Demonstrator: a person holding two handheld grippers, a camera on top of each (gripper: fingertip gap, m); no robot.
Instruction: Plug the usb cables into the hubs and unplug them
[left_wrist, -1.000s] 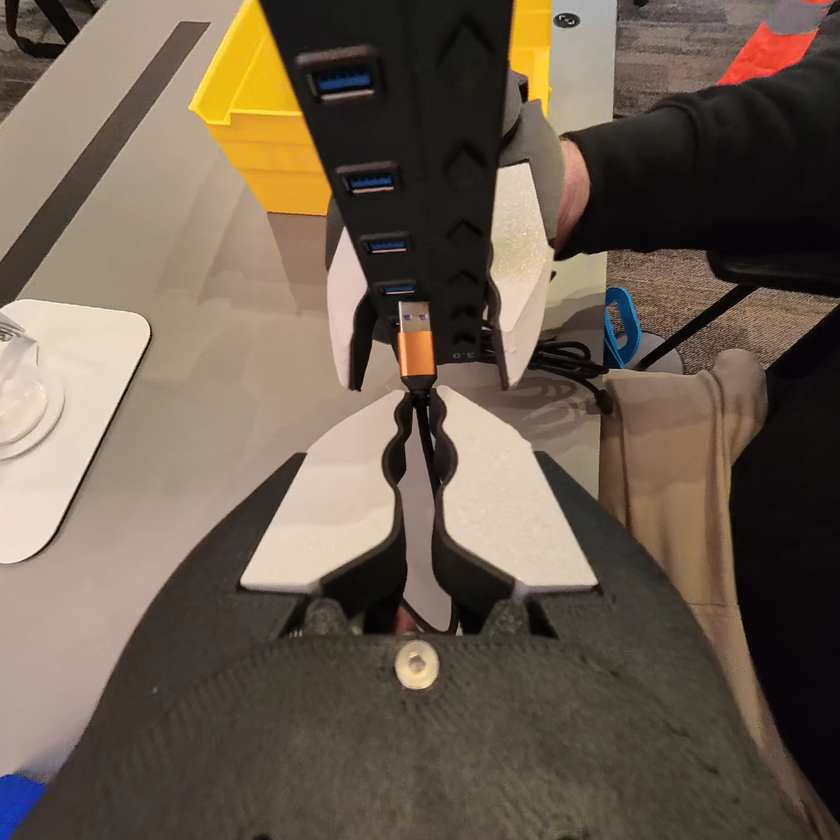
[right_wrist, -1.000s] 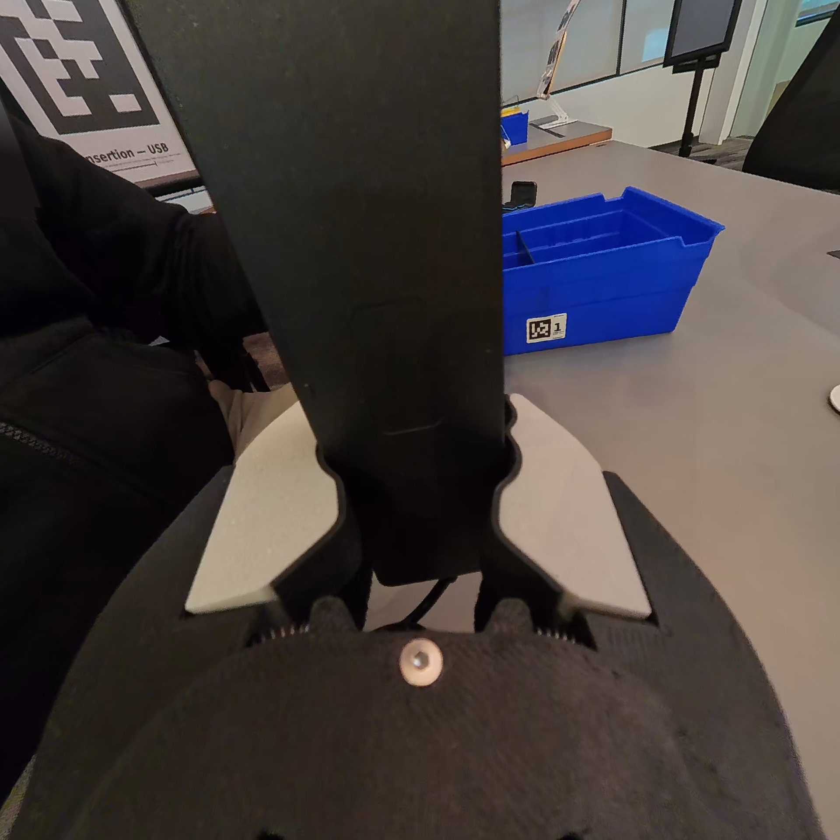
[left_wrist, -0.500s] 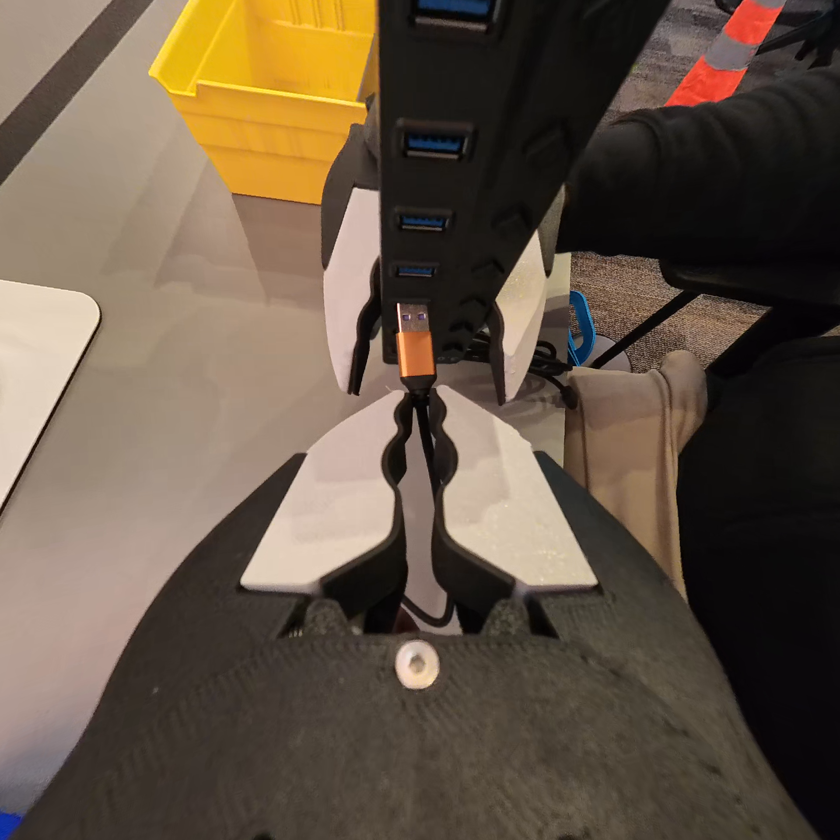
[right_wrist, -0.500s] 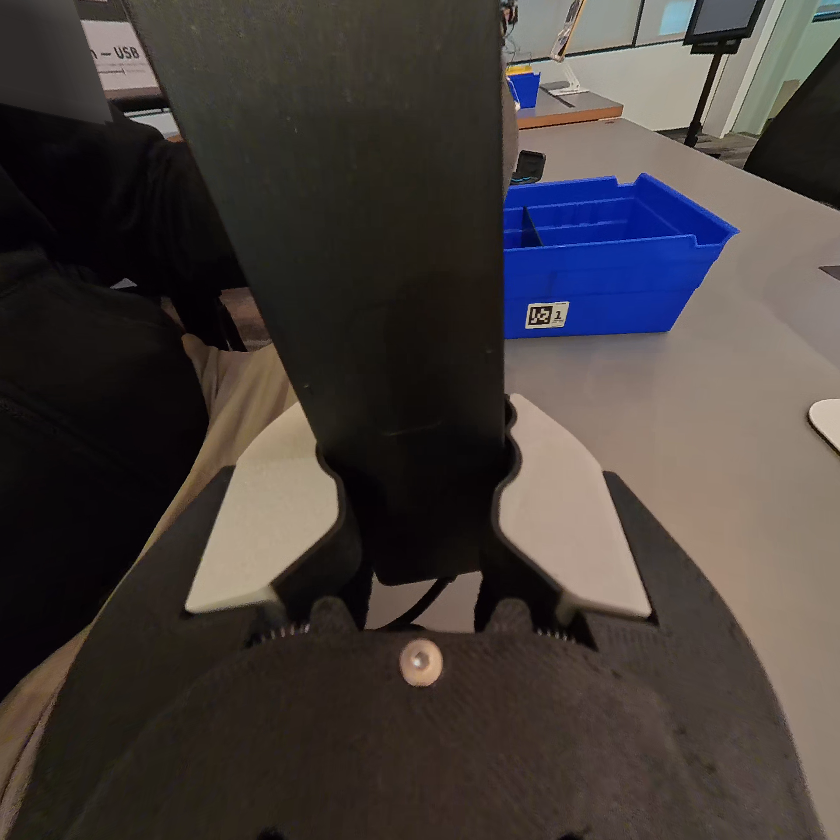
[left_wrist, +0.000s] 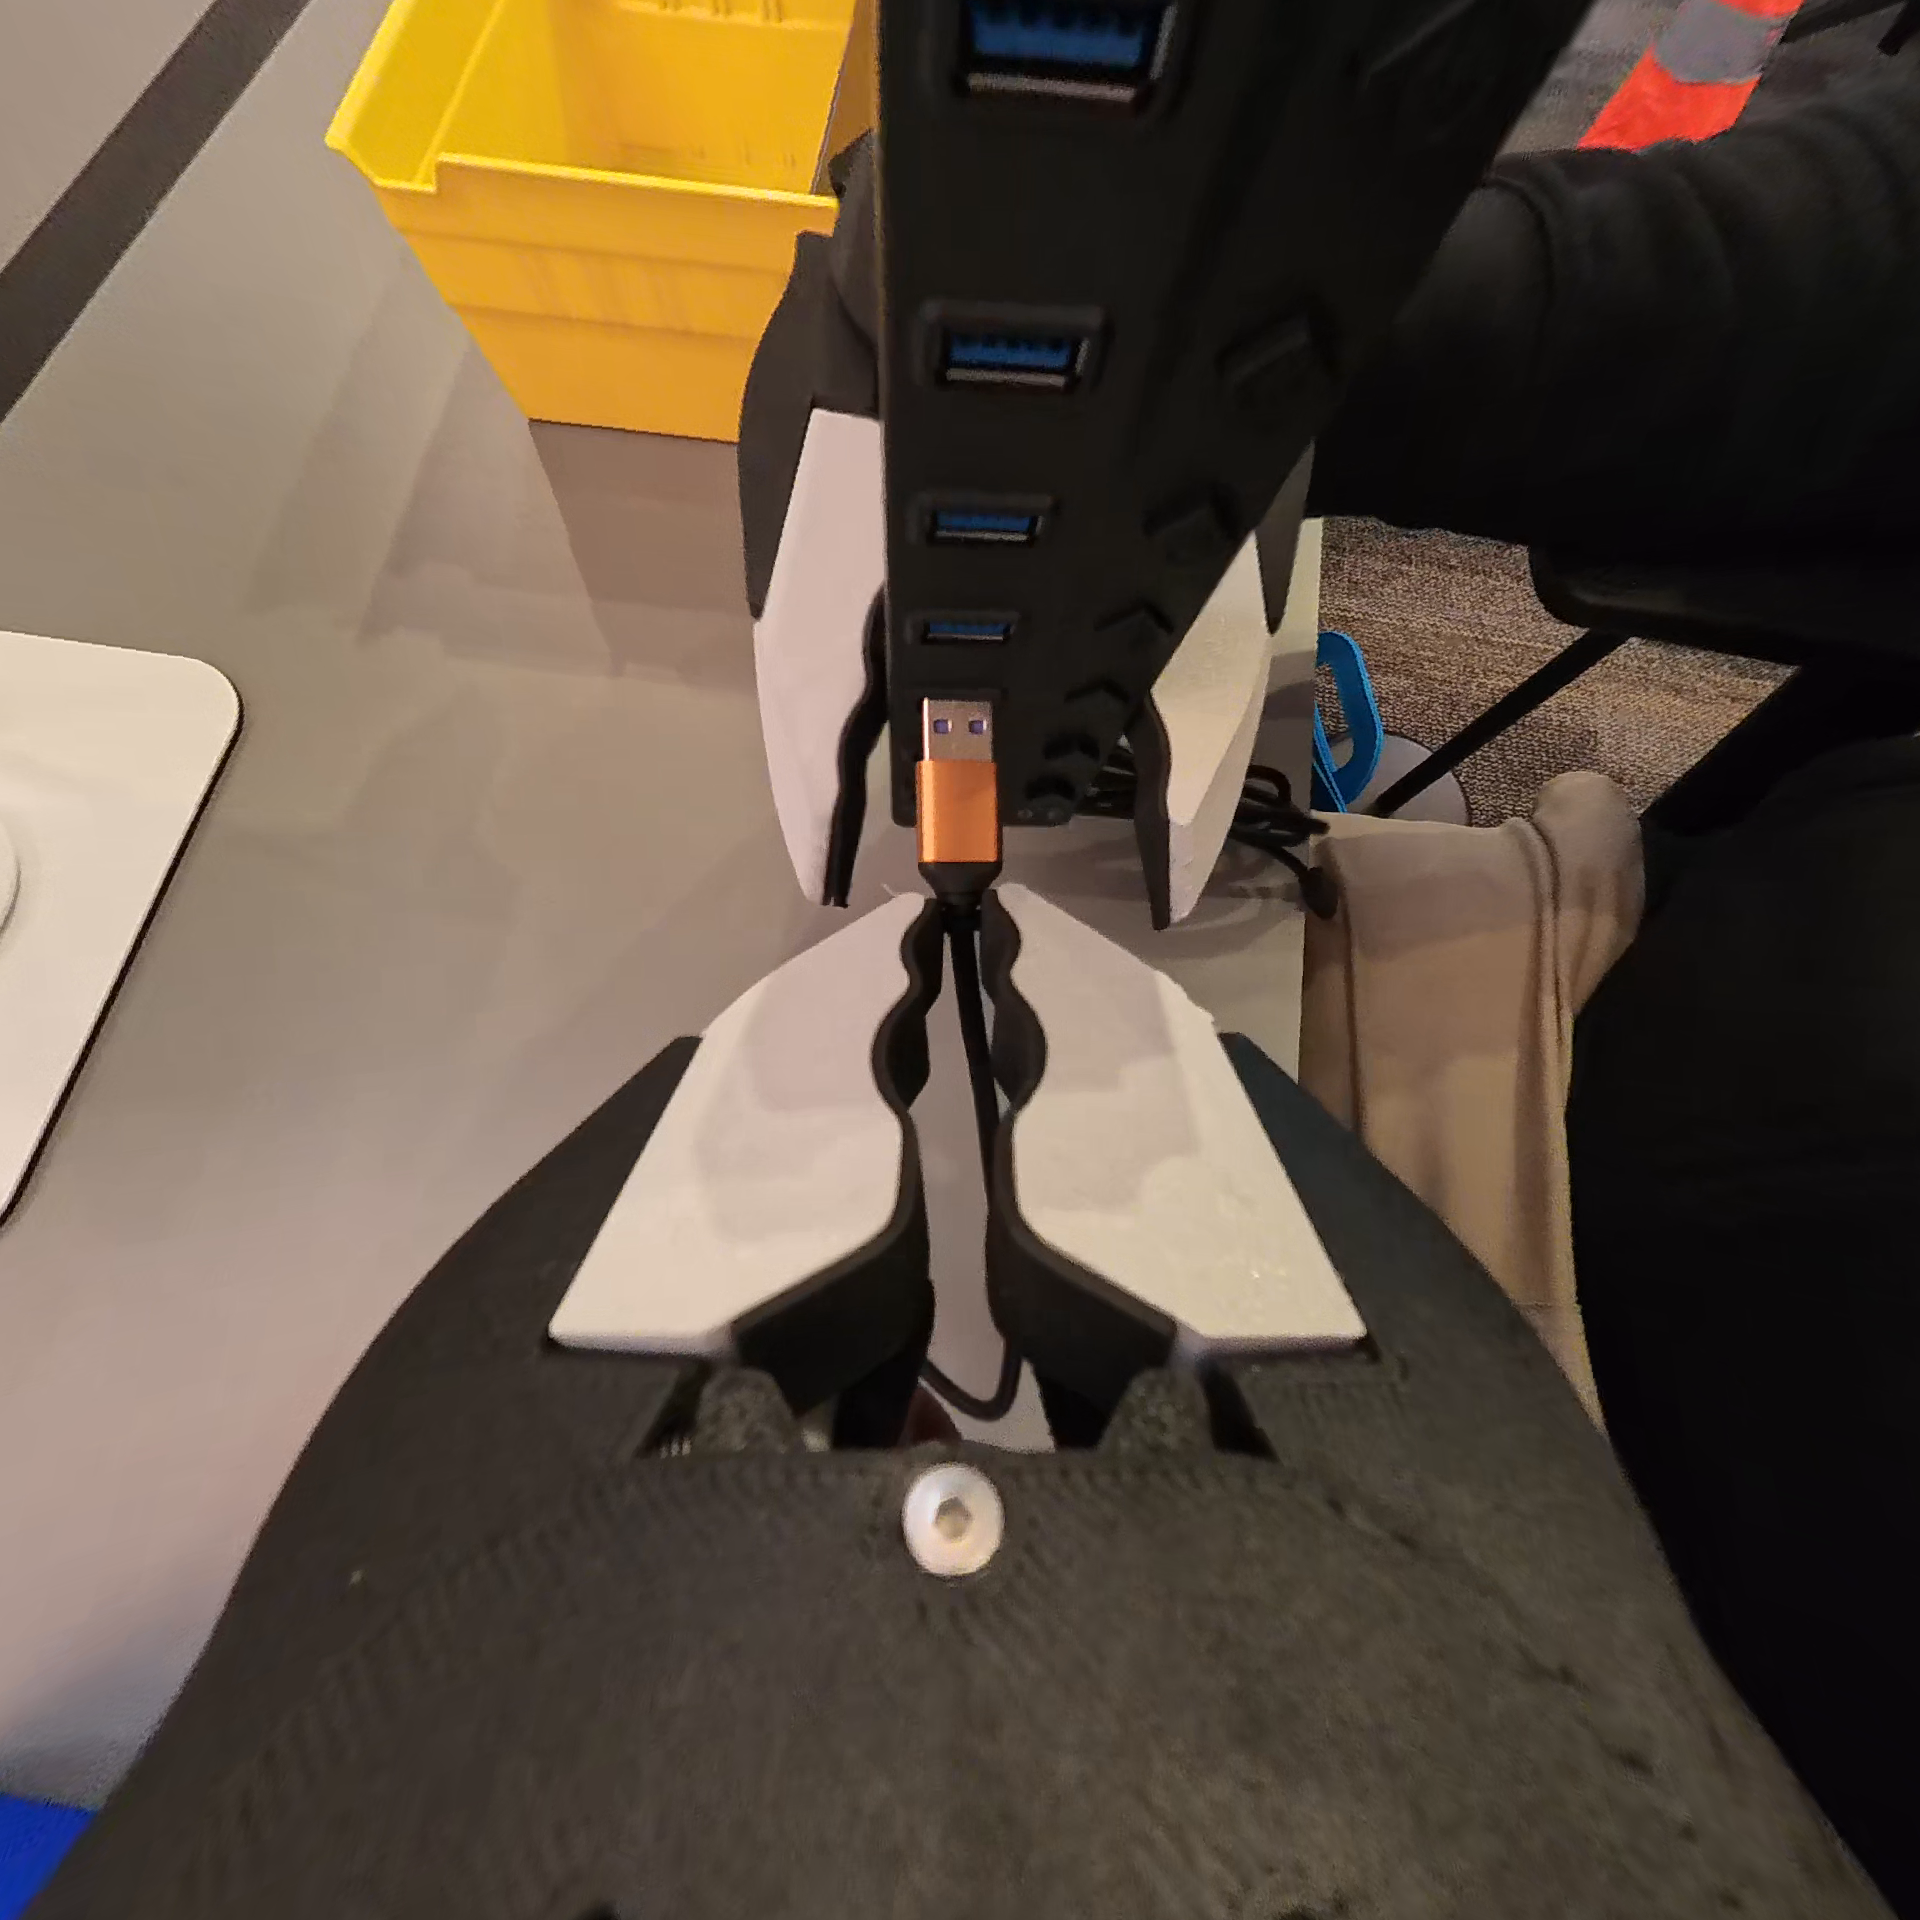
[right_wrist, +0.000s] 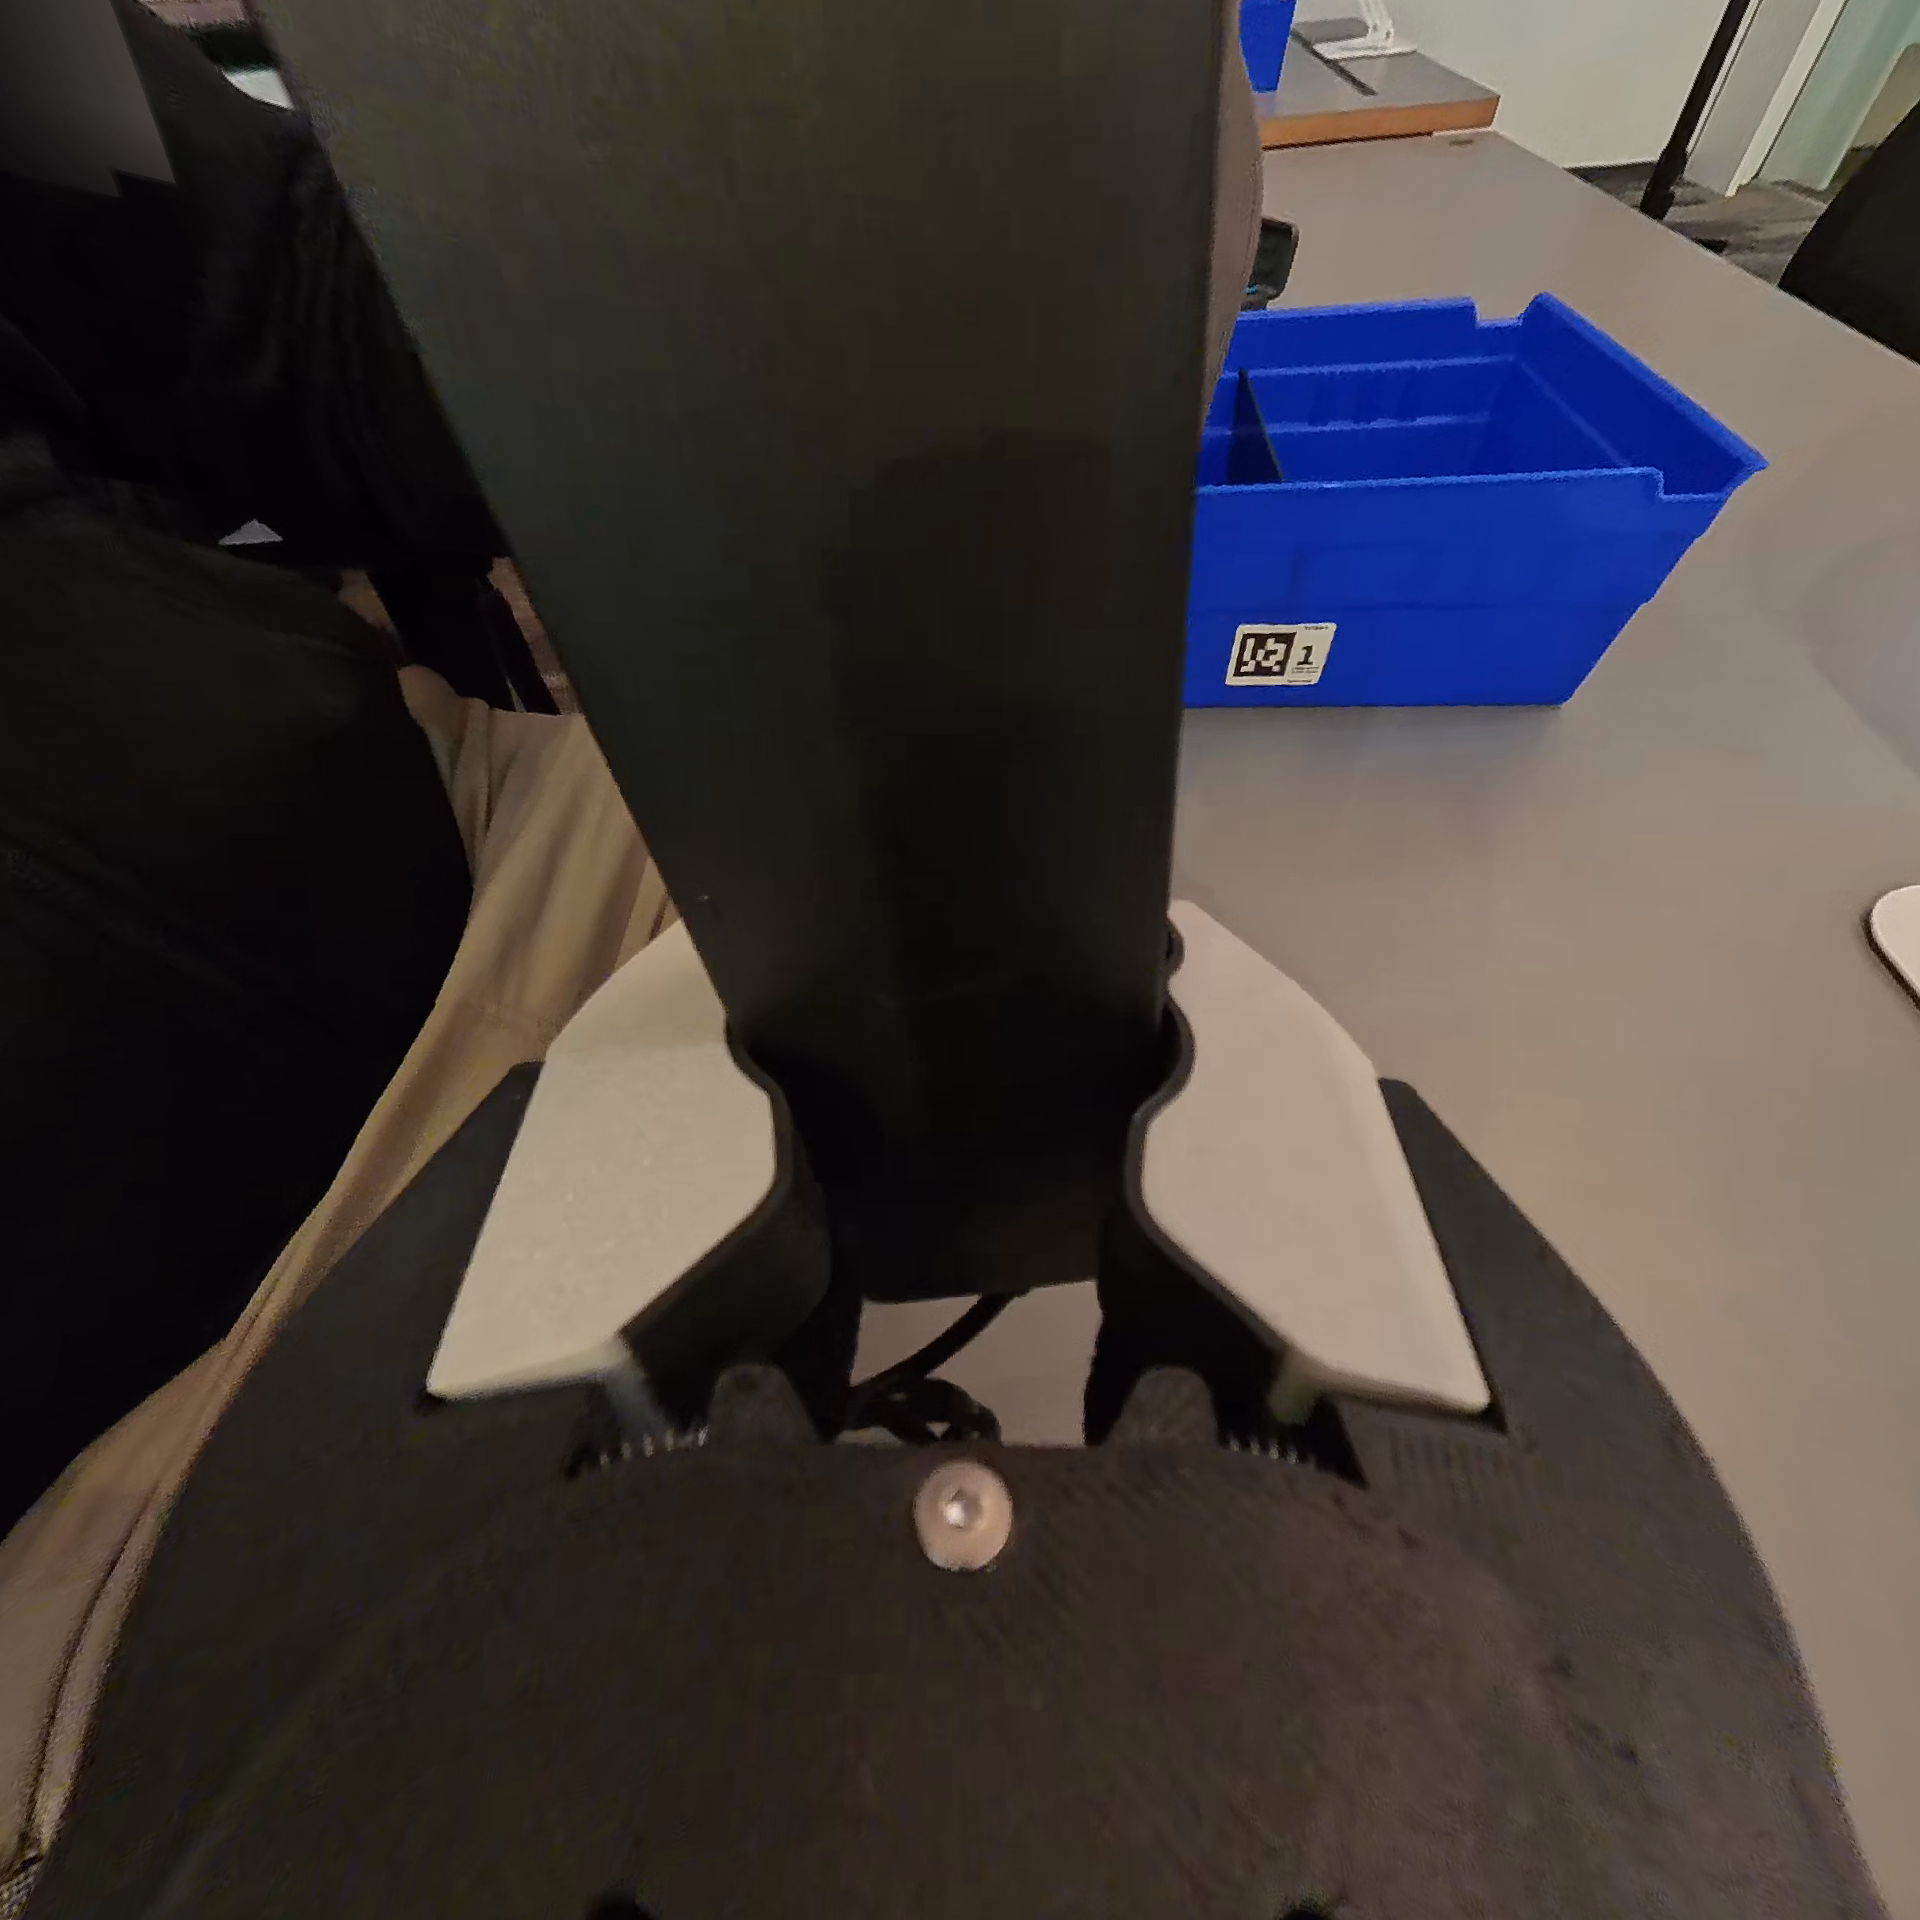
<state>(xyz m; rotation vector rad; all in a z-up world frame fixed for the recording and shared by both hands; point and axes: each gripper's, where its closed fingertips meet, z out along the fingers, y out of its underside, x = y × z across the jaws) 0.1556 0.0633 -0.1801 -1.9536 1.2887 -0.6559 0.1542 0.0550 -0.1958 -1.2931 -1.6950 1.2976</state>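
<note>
My left gripper (left_wrist: 954, 902) is shut on a black USB cable (left_wrist: 977, 1049) just behind its orange plug (left_wrist: 958, 795). The plug's silver tip sits at the lowest port of a long black USB hub (left_wrist: 1081, 343) with several blue ports. The plug looks only partly in. My right gripper (left_wrist: 1003, 894) faces mine in the left wrist view and grips the hub's lower end. In the right wrist view the right gripper (right_wrist: 951, 997) is shut on the hub (right_wrist: 831, 468), whose plain back fills the view. A black cord hangs from the hub's end.
A yellow bin (left_wrist: 623, 208) stands on the grey table (left_wrist: 416, 831) behind the hub. A white mat (left_wrist: 94, 862) lies at the left. A blue bin (right_wrist: 1455, 520) stands at the right in the right wrist view. A person's dark sleeve (left_wrist: 1662, 312) and tan trousers (left_wrist: 1455, 987) border the table edge. My left and right fingertips are right by each other.
The hub has tilted more upright and both grippers have shifted over the table; the yellow bin and white mat slid left. The orange plug stays at the lowest port.
</note>
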